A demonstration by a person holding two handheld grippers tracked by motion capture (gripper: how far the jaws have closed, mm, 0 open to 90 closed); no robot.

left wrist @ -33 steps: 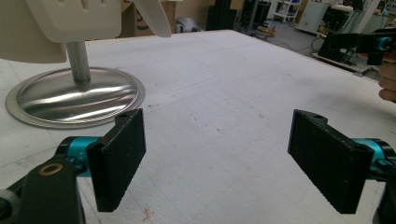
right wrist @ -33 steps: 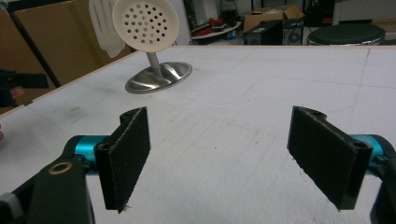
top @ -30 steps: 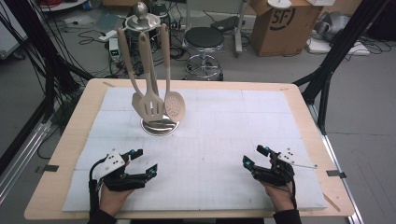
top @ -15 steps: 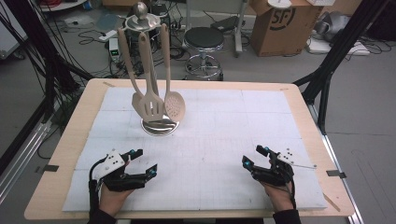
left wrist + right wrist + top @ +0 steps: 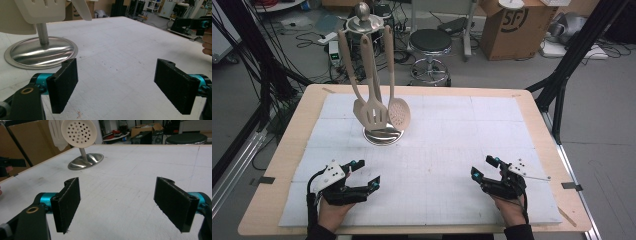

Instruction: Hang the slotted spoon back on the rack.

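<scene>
Cream utensils hang on a steel stand [image 5: 383, 134], well beyond both grippers.

The left gripper [image 5: 363, 174] and right gripper [image 5: 484, 167] rest near the table's [image 5: 532, 120] front edge, jaws wide apart and empty, likely poised to reach the skimmer [image 5: 399, 112] and spatula [image 5: 375, 116].

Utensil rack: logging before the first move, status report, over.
Left gripper open, right gripper open, both empty. Utensil rack upright, three utensils hanging, untouched. White mat between is bare.
</scene>
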